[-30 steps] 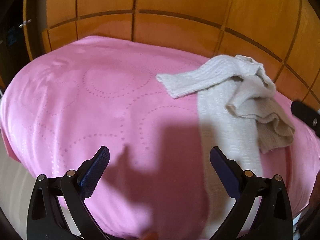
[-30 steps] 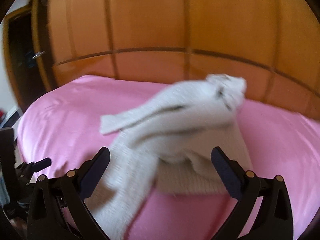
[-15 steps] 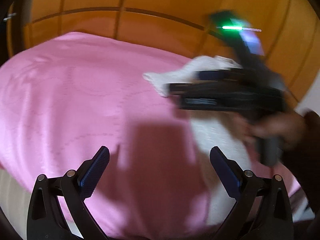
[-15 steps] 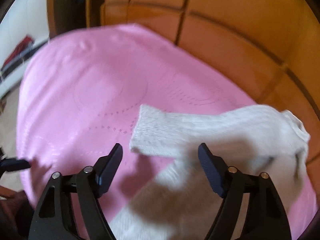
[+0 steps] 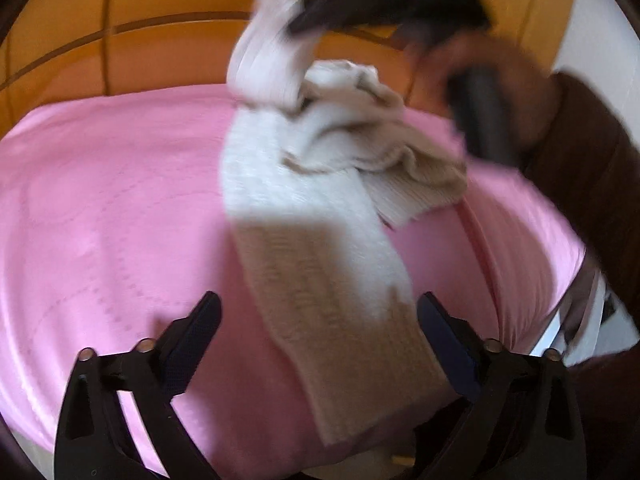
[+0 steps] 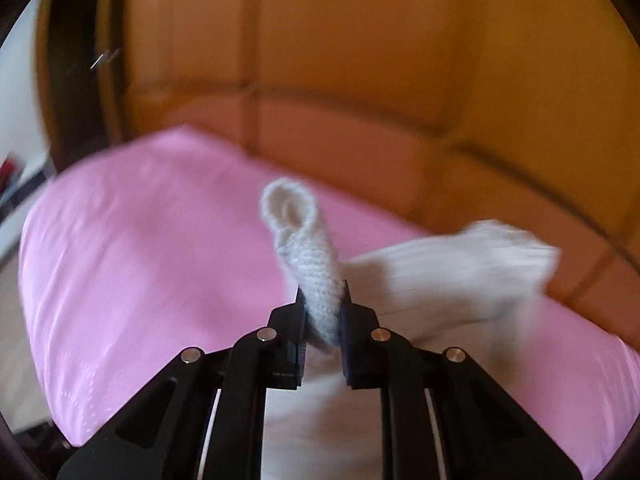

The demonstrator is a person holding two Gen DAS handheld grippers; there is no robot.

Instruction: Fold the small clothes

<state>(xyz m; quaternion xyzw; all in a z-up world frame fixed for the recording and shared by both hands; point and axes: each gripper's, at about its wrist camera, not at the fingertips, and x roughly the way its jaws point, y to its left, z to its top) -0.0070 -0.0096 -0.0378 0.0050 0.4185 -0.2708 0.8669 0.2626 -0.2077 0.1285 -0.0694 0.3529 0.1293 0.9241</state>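
Note:
A cream knitted garment [image 5: 304,184] lies bunched on the pink bed cover [image 5: 112,208], one long leg stretched toward me. My left gripper [image 5: 316,332] is open, hovering over the near end of that leg. My right gripper [image 6: 323,316] is shut on the garment's other leg [image 6: 316,268], lifted off the bed; its cuff [image 6: 286,204] pokes out beyond the jaws. In the left wrist view the right gripper [image 5: 304,16] is blurred, holding the raised leg [image 5: 268,64] above the pile.
An orange wooden headboard [image 6: 360,60] rises behind the bed. The person's hand and brown sleeve [image 5: 580,152] are at the right. The bed's right edge [image 5: 568,280] drops to the floor. A dark doorway [image 6: 76,80] stands at the left.
My right gripper has closed on the garment's leg and lifted it off the bed. My left gripper has swung right, over the stretched leg.

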